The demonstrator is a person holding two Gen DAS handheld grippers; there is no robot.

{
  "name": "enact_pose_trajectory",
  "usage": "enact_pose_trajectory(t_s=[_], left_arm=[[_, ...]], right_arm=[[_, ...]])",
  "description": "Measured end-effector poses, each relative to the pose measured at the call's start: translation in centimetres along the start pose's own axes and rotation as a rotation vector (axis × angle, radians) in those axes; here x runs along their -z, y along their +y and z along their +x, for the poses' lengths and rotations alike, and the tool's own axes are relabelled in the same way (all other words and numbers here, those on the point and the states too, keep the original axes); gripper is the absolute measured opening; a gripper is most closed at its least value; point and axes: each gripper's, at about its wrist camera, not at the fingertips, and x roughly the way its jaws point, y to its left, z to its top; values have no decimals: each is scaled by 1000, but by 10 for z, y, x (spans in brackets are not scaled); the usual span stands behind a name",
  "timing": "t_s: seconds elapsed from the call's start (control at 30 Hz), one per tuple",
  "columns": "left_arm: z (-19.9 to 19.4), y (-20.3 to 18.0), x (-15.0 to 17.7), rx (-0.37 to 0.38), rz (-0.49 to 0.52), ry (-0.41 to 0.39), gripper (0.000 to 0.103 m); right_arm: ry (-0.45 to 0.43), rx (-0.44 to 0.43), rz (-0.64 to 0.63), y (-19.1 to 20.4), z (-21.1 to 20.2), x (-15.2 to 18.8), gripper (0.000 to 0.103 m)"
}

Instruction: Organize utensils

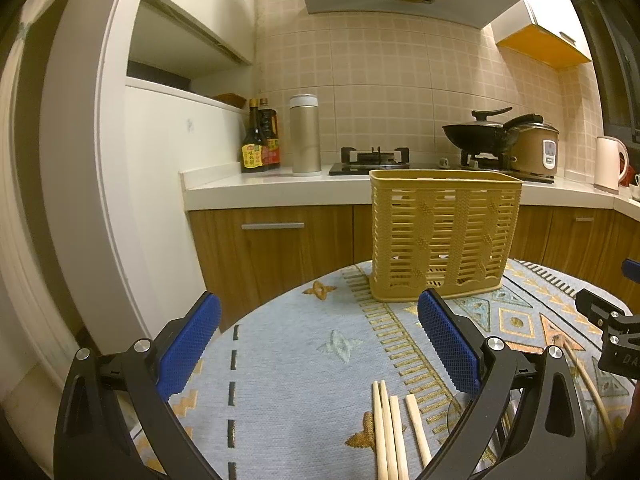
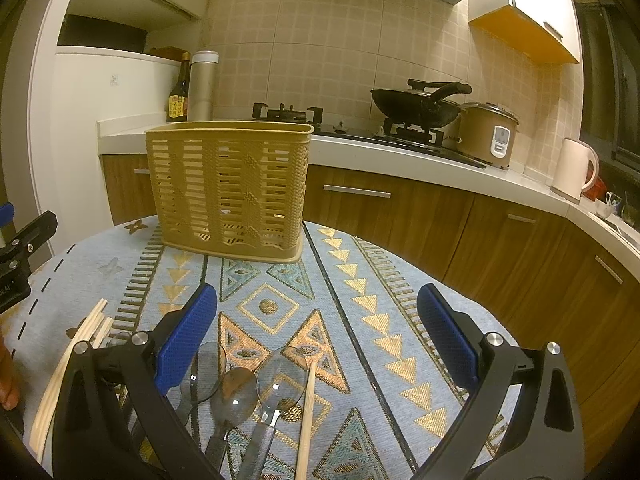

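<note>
On the patterned tablecloth nothing has yet been lifted, so the step in hand is judged to be the very first pick. At the left, the left gripper is held above the cloth with its blue pads spread wide and nothing between them; a bundle of wooden chopsticks is seen just below and between its fingers, lying flat and pointing toward the basket. Further right, at the middle of the table, the yellow slatted utensil basket stands upright and looks empty through its slats (its inside floor is only partly visible). To the right, the right gripper is likewise held spread and empty, and beneath it three clear spoons are laid side by side, with a single chopstick just beside them; more wooden sticks lie near its left finger.

The next move is judged to call for one gripper to be lowered and closed on a single utensil, the thin, flat-lying pieces demanding a low, well-aligned pinch, and then for the piece to be carried upright to the basket's open top.
</note>
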Motion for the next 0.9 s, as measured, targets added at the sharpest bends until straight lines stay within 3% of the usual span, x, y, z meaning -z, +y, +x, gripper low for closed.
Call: enact_pose_trajectory(t_s=[0.63,0.73,0.8,0.9], left_arm=[[1,1,0,15,-13,11,96],[13,16,0,72,-71,107,92],[24,34,1,135,-147,205,78],[36,57,3,259,-267,333,69]], right_arm=[[24,14,-4,-1,3,0,91],[48,12,17,-6,7,-2,87],[88,16,37,-12,12,-2,81],[141,-8,80,-22,18,-1,73]])
